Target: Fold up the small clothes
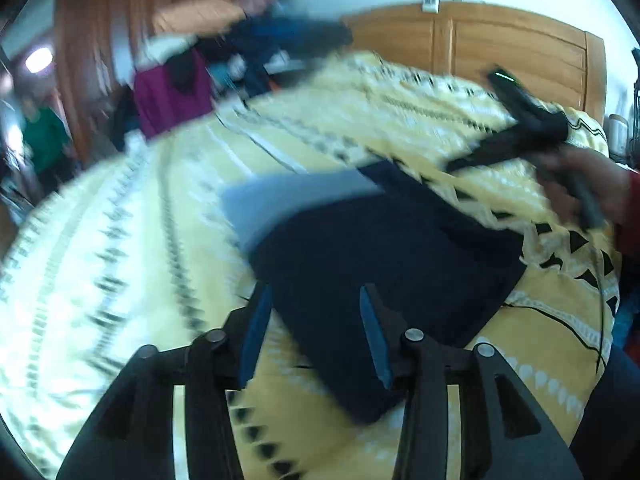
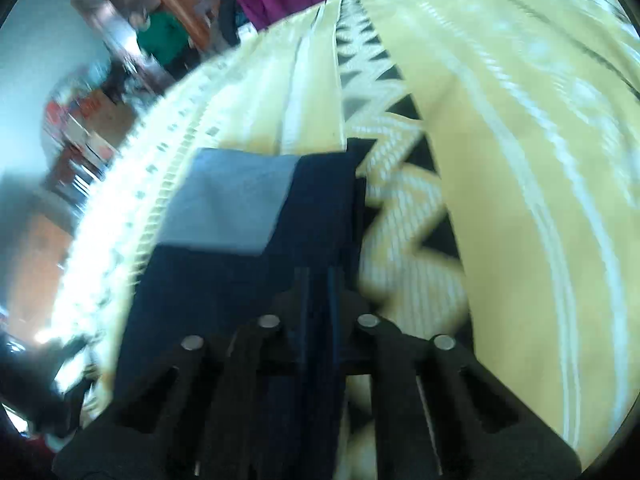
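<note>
A small navy garment (image 1: 384, 264) with a light grey-blue panel (image 1: 280, 196) lies on the yellow patterned bedspread (image 1: 120, 240). My left gripper (image 1: 316, 320) is open just above the garment's near edge, its blue pads (image 1: 256, 332) spread apart with nothing between them. A hand (image 1: 580, 188) holds my right gripper (image 1: 452, 168) at the garment's far right edge. In the right wrist view the right gripper (image 2: 320, 280) is shut, with a fold of the navy garment (image 2: 224, 304) running between its fingers. The grey-blue panel (image 2: 232, 200) lies flat just ahead. Both views are motion-blurred.
A heap of clothes with a magenta piece (image 1: 172, 96) sits at the bed's far side. Behind the bed stands a wooden headboard (image 1: 500, 44). A person in green (image 1: 44, 140) stands by the wardrobe at the left. A thin black cable (image 1: 600, 300) hangs at the right.
</note>
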### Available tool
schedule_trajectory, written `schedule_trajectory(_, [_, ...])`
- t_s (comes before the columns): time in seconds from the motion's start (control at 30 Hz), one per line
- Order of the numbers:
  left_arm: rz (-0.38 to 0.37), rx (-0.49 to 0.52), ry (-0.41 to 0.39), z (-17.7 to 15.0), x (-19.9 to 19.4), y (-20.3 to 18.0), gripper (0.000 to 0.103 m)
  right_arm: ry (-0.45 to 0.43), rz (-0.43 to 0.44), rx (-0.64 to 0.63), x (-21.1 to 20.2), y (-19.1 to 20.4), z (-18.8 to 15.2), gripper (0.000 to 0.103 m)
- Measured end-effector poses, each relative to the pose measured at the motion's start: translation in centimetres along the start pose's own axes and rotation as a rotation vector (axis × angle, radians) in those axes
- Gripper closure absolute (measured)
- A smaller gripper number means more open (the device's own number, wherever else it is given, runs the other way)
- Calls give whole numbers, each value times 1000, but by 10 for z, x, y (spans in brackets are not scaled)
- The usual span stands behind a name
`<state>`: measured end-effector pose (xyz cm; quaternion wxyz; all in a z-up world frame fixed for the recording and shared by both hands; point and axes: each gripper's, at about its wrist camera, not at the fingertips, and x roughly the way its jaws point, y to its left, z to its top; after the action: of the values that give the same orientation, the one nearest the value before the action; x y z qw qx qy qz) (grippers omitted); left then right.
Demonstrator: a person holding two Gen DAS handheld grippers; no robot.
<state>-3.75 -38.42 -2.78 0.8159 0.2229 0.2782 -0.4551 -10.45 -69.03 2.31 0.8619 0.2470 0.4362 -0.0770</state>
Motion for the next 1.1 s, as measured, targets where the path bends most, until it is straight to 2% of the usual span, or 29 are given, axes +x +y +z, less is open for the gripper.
schedule_trajectory(0.07, [-9,33,56,-9,22,-11,58,-2,-47,-55,33,2,18,95])
schedule_trajectory(0.13, [-18,21,136,-23,45,-15,60,-38,-79,-82,53,-2,27,95])
schedule_trajectory(0.2, [-21,-17,149,-33,51,-16,60,-23,-119,-104,73,-10,29,97])
schedule_trajectory(0.23, [-18,-19,147,-35,50,-18,60,-38,-105,-97,75,-14,28,98])
schedule_trajectory(0.3, [-18,-16,145,-35,50,-20,60,-42,-94,-79,72,-15,30,98])
schedule_trajectory(0.37, [-32,-41,144,-33,45,-15,60,-37,-127,-82,59,-12,28,96])
schedule_trajectory(0.47, [-17,-55,83,-27,22,-6,60,-134,-174,-120,16,10,29,95])
schedule_trajectory(0.53, [-15,-60,63,-26,13,-3,58,-181,-121,-154,-3,36,31,95])
schedule_trajectory(0.6, [-24,-72,79,-28,17,-1,58,-142,15,-199,1,71,32,95])
schedule_trajectory(0.63, [-35,-84,93,-30,22,0,57,-77,84,-235,17,90,31,96])
schedule_trajectory(0.67, [-46,-95,105,-32,27,-1,58,-11,98,-281,40,106,28,96])
schedule_trajectory(0.77, [-44,-97,124,-37,38,-5,58,165,34,-363,115,130,14,99])
schedule_trajectory(0.83, [-40,-109,122,-37,40,-5,58,137,19,-401,123,137,17,100])
schedule_trajectory(0.9, [-43,-120,120,-37,37,-3,57,162,18,-382,117,137,27,100])
schedule_trajectory(0.93, [-46,-125,116,-37,36,-3,57,151,6,-389,108,139,30,96])
schedule_trajectory(1.0, [-49,-137,111,-38,33,0,55,94,35,-401,81,140,29,93])
schedule_trajectory(1.03, [-48,-143,109,-40,32,-1,54,73,40,-400,68,138,26,88])
schedule_trajectory(1.1, [-48,-157,112,-43,33,2,50,26,-3,-388,45,126,16,78])
